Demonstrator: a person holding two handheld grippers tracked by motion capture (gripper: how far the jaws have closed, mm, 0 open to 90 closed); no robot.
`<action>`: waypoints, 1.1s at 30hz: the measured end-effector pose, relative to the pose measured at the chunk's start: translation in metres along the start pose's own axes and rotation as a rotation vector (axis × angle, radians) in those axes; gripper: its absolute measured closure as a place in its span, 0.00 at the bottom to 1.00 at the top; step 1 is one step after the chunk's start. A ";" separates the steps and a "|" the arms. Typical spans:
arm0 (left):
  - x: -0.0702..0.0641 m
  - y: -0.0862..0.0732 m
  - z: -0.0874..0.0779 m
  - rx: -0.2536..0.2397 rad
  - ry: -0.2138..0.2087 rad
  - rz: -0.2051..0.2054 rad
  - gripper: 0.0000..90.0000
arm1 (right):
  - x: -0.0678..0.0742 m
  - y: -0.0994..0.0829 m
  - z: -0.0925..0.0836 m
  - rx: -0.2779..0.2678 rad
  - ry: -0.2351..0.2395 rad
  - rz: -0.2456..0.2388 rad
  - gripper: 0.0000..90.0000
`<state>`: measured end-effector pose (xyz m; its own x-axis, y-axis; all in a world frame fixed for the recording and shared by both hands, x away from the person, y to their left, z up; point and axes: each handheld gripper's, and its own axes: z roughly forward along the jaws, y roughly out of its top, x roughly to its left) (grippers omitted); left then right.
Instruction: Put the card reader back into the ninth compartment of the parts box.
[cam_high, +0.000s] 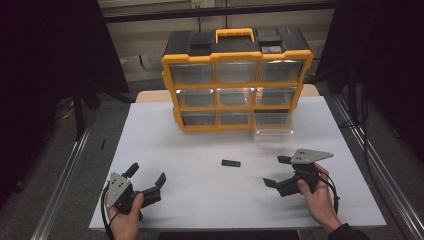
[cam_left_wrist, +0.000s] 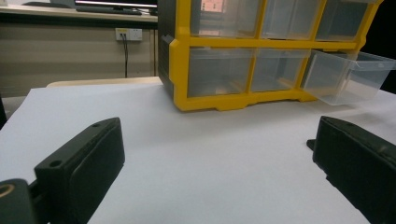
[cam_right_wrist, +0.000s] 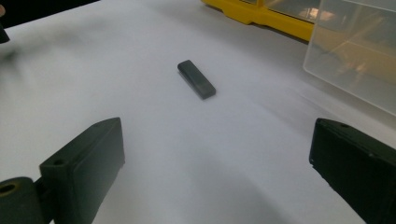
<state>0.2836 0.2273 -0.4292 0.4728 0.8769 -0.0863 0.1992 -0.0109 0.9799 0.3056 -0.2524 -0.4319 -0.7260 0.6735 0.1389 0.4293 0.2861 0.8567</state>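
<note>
Matte black tool — flat dark rectangular bar beyond

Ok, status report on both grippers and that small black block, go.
Left hand-held gripper open, empty. Right hand-held gripper open, facing black block. Block flat on table, untouched. Path clear.
</note>
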 end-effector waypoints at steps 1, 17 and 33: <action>0.000 0.000 0.000 0.002 0.000 0.003 0.03 | 0.000 0.001 0.001 0.000 0.005 0.006 0.03; 0.000 0.000 0.000 0.002 0.000 -0.001 0.03 | 0.009 0.021 0.036 0.043 0.064 -0.024 0.03; 0.000 0.000 -0.001 -0.002 -0.003 0.001 0.03 | 0.013 0.036 0.063 0.079 0.103 -0.054 0.03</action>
<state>0.2831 0.2276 -0.4291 0.4758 0.8754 -0.0855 0.1972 -0.0114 0.9803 0.3458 -0.1907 -0.4302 -0.7985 0.5836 0.1476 0.4265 0.3754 0.8229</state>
